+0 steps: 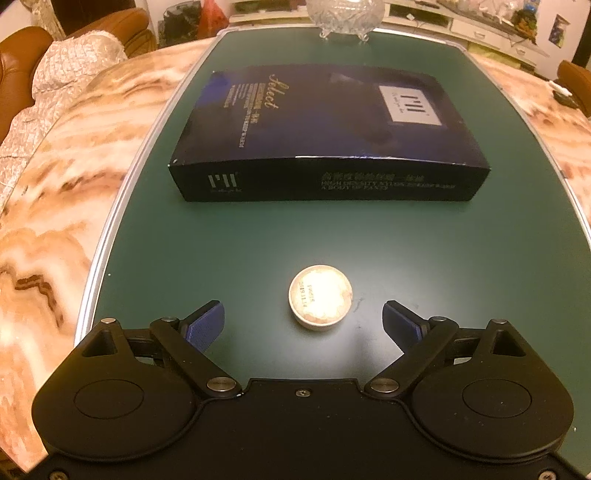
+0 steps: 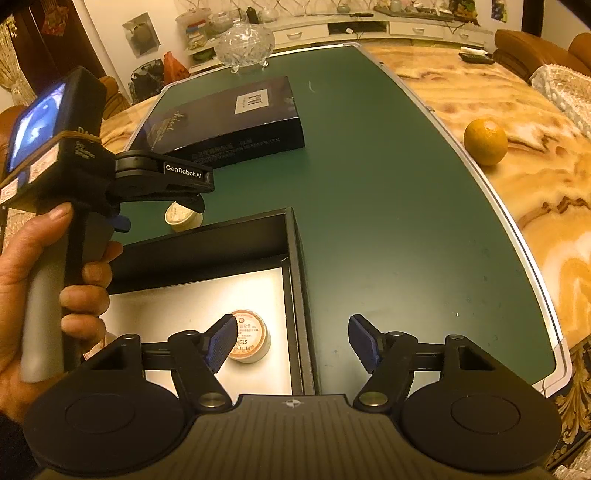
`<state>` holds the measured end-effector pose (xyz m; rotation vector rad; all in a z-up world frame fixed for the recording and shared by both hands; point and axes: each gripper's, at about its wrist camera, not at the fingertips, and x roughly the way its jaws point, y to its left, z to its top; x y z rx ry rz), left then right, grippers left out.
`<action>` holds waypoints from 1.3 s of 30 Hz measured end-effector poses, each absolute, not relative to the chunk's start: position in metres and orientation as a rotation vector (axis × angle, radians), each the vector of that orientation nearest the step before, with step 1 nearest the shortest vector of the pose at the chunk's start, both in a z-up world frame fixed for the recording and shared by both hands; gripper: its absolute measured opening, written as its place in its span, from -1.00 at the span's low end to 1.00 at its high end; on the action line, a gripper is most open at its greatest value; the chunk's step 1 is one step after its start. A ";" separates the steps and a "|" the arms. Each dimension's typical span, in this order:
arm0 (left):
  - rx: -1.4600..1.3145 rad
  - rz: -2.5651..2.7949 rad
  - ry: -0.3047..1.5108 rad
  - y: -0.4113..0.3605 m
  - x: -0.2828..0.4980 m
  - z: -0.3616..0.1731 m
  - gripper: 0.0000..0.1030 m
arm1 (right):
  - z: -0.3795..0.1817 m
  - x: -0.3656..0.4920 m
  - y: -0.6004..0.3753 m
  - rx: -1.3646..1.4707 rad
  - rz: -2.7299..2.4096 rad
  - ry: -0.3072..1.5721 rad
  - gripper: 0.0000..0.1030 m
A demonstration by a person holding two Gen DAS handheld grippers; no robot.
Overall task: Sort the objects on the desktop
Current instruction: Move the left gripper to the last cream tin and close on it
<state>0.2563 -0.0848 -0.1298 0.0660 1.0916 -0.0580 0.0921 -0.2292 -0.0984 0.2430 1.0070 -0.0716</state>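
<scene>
A green mat (image 1: 369, 236) covers a marble table (image 1: 55, 206), with a crystal bowl (image 1: 345, 14) at twelve o'clock beyond a dark closed box (image 1: 325, 122). The left gripper (image 1: 303, 319) gapes around a small round tin (image 1: 320, 301). The right gripper (image 2: 293, 341) is spread, empty, over the wall of an open tray (image 2: 299, 280) holding another tin (image 2: 251, 338); an orange (image 2: 485, 141) lies at two o'clock.

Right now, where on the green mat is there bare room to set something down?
Free: the wide strip of green mat between the open tray and the mat's right edge. Crowded: the left, where the left gripper hovers over a small tin near the dark box.

glass bowl (image 1: 345, 14) cut off at top, box side print (image 1: 388, 181) blurred
</scene>
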 end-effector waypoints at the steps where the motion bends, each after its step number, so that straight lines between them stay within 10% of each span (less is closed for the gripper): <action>1: 0.066 -0.057 1.093 -0.085 0.258 -0.131 0.82 | -0.099 0.092 -0.229 0.243 -0.072 1.008 0.36; 39: 0.119 -0.111 1.122 -0.095 0.265 -0.151 -0.23 | -0.102 0.097 -0.232 0.259 -0.075 1.006 0.36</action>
